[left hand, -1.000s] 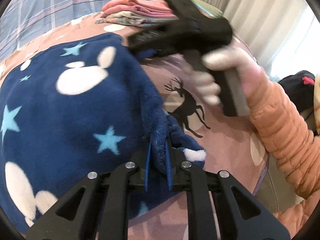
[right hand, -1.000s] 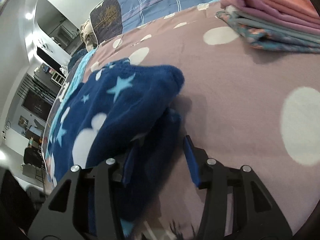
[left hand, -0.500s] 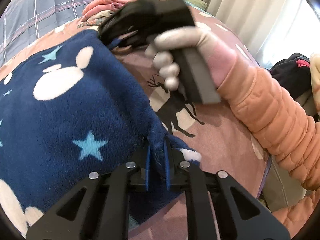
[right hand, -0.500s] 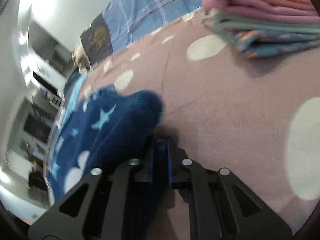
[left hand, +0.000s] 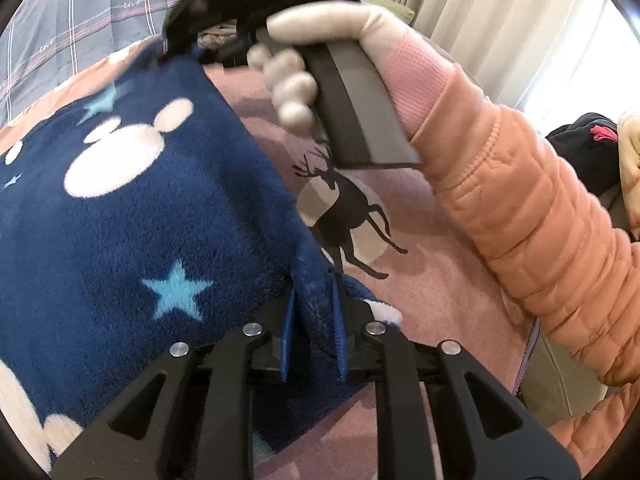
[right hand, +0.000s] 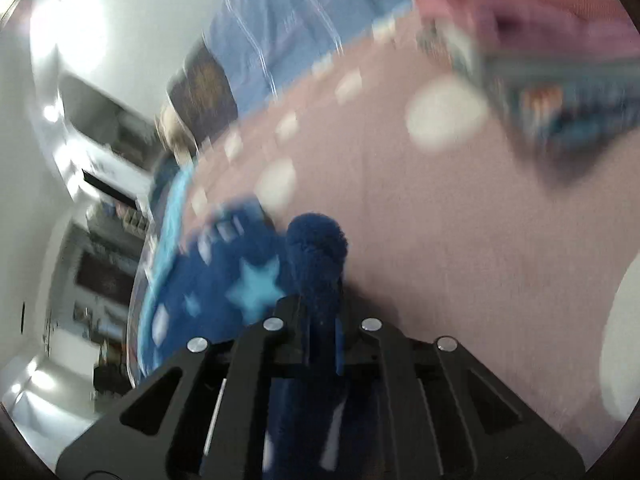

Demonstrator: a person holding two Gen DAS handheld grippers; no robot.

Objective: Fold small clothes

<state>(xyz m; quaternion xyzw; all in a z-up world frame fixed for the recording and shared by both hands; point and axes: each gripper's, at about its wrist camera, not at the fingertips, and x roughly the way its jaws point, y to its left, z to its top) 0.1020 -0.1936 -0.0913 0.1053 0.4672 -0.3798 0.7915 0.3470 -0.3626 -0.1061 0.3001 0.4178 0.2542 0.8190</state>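
Both grippers are pinching the fleece on the bed: left gripper at its near corner, right gripper at the far one. Thick pile could slip out mid-fold, or the fold lands crooked.

Motion blur smears the right wrist view: the folded clothes stack at the bed's far edge loses its patterns and layers. The navy fleece garment runs past the left wrist picture's left edge, its full outline unseen.
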